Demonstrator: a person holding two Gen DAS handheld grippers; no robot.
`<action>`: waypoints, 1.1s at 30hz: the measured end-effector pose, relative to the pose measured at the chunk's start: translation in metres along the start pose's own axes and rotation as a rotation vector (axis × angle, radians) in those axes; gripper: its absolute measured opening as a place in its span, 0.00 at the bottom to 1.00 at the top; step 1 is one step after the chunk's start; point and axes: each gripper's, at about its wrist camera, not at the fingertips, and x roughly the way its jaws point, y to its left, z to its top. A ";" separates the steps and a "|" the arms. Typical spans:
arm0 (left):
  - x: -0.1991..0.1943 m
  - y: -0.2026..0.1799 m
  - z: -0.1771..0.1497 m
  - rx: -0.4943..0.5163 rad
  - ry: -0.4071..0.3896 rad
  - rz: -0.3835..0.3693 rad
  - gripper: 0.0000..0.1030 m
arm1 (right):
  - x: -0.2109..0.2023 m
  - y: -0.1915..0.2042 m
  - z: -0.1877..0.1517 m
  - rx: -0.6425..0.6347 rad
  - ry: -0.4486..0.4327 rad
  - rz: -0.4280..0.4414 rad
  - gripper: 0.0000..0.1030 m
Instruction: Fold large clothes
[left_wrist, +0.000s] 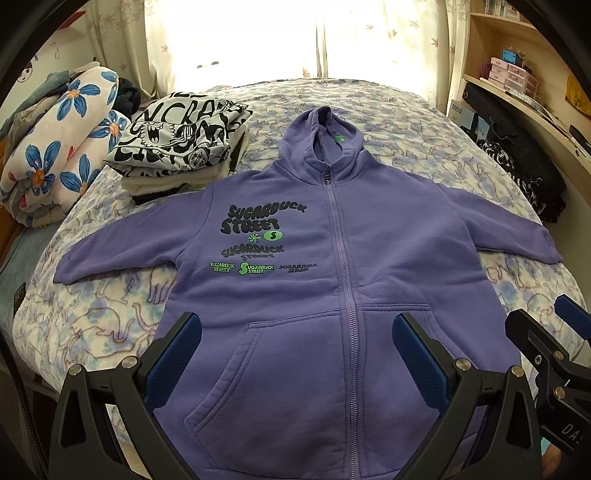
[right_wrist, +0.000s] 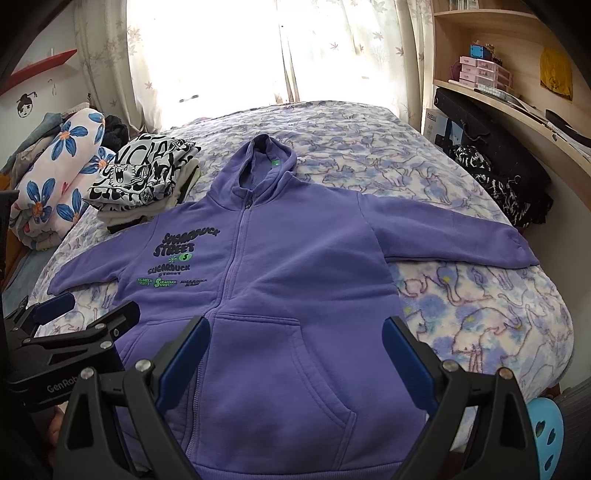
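- A purple zip-up hoodie (left_wrist: 332, 258) lies flat and face up on a bed (left_wrist: 424, 122), spread across the middle of a bedspread printed with pale blue and purple cats.
- The zipper (left_wrist: 341, 236) is closed all the way to the neck and runs straight down the middle.
- The hood (left_wrist: 321, 136) lies flat above the collar, pointing towards the window, with a small green label showing inside the neck.
- Both sleeves are stretched out sideways and angled slightly downward, one to each side of the bed.
- One side of the chest carries dark and green lettering that reads "Sugarduck Street" several times.
- Two slanted front pockets sit low on the body, one on each side of the zipper.
- The fabric looks thick and mostly smooth, with a few soft creases.
- The left claw (left_wrist: 295, 332) is open, its blue-padded fingers spread wide above the lower left of the hoodie, holding nothing.
- The right claw (right_wrist: 295, 336) is also open and empty, above the lower right pocket.
- A stack of folded clothes (left_wrist: 181, 144), topped by a black-and-white cartoon print, sits on the bed just beside the hoodie's left shoulder.
- A rolled blanket (left_wrist: 55, 147) with blue flowers lies beyond that stack at the bed's edge.
- A bright curtained window (left_wrist: 240, 37) stands behind the bed.
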 end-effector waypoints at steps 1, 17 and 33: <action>0.000 0.000 0.000 0.000 0.000 -0.001 0.99 | 0.000 0.000 0.000 0.001 0.001 0.000 0.92; 0.003 -0.005 -0.004 0.008 0.013 0.004 0.99 | 0.001 -0.002 -0.002 0.003 0.003 0.005 0.91; 0.005 -0.008 -0.003 0.006 0.020 0.004 0.99 | 0.002 -0.005 -0.002 0.007 0.006 0.008 0.90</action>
